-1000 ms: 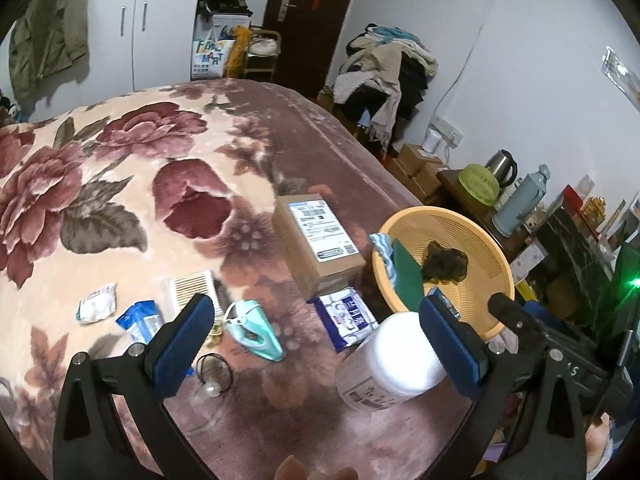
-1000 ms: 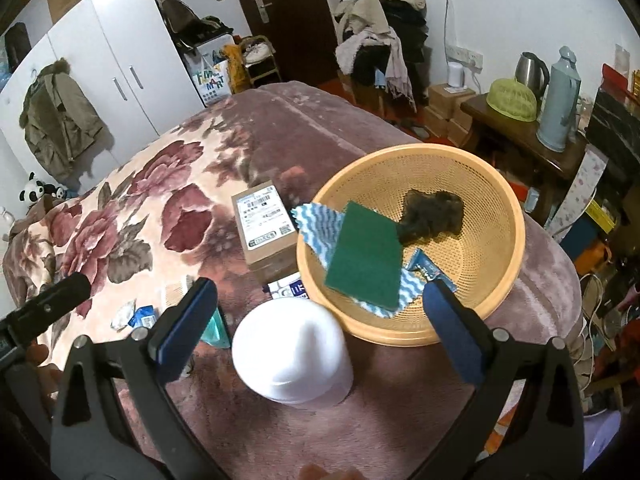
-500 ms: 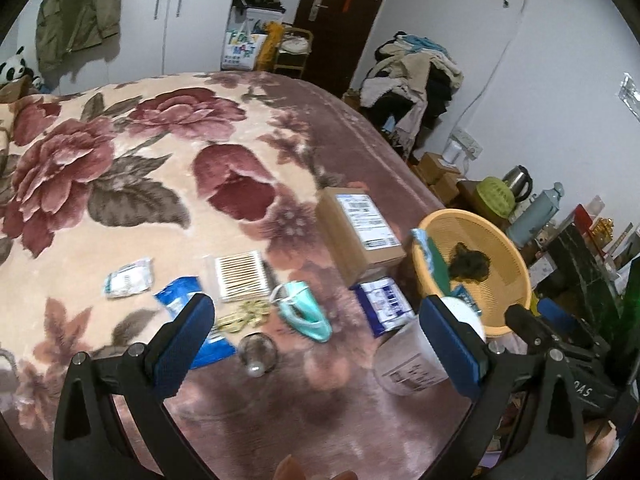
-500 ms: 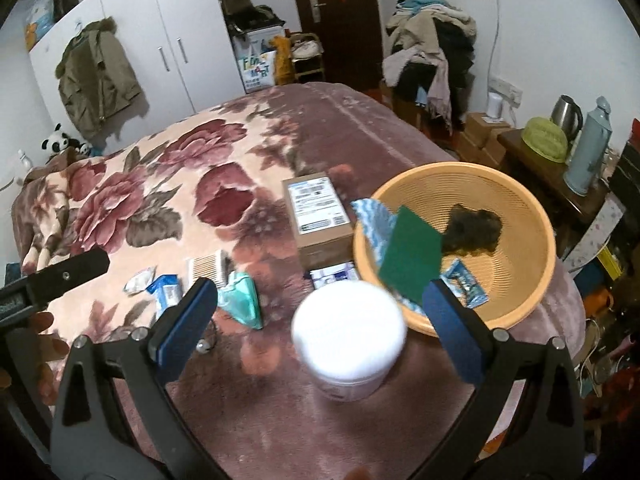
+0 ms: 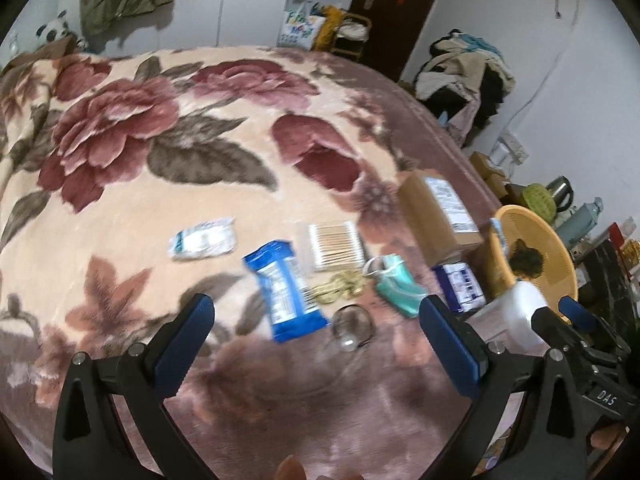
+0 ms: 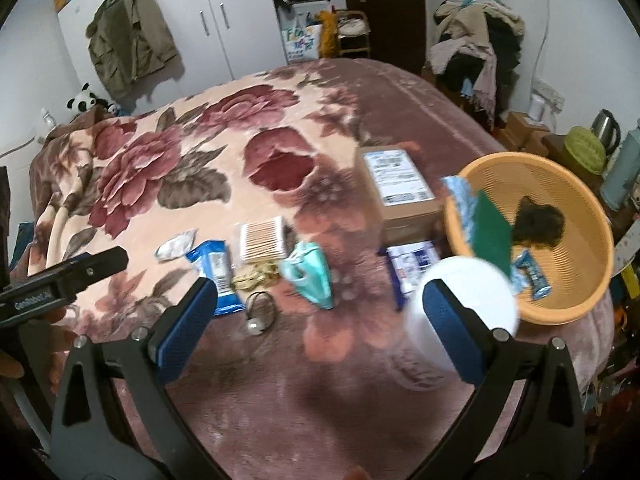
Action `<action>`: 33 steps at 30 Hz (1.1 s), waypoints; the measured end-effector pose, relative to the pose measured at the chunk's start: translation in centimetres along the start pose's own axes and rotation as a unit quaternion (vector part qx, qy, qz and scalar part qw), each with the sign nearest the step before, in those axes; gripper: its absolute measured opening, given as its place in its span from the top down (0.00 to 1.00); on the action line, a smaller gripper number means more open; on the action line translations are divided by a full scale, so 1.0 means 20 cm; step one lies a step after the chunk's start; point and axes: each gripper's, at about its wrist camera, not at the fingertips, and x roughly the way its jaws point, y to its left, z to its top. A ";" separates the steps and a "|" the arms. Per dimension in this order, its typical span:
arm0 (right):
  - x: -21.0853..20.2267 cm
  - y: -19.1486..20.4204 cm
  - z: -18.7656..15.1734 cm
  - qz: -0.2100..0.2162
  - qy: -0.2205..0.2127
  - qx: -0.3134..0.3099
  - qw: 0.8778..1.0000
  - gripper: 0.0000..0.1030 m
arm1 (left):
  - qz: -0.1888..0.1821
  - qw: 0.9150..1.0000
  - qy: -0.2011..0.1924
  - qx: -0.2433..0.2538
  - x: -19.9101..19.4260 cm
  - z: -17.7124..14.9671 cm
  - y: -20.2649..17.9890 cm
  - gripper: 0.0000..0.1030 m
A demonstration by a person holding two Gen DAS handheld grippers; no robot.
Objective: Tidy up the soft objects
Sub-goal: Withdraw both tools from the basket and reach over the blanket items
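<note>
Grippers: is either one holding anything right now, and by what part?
Nothing is held. The left gripper and right gripper are both open above the blanket, with nothing between their fingers.

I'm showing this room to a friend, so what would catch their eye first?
Probably the big rose-patterned blanket covering the bed. Next, the orange basket at its right edge, holding a green sponge and a dark clump. Between them, small packets and a teal face mask lie scattered.
</note>
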 end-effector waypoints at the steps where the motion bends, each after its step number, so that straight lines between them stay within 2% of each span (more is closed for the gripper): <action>1: 0.02 0.02 -0.01 0.004 0.004 0.001 1.000 0.00 | 0.002 1.000 0.003 -0.002 0.01 -0.01 0.03 0.00; 8: 0.18 0.14 -0.09 0.024 0.038 -0.007 0.999 0.00 | 0.018 0.999 0.029 -0.019 0.12 -0.08 0.20 0.00; 15: 0.32 0.17 -0.15 0.029 0.068 -0.003 0.997 0.00 | 0.026 0.998 0.051 -0.032 0.25 -0.13 0.28 0.00; 25: 0.52 0.14 -0.27 0.037 0.104 0.020 0.994 0.00 | 0.031 0.994 0.085 -0.054 0.55 -0.13 0.25 0.01; 33: 0.68 0.14 -0.28 0.027 0.112 0.025 0.993 0.00 | 0.046 0.991 0.102 -0.078 0.78 -0.07 0.21 0.01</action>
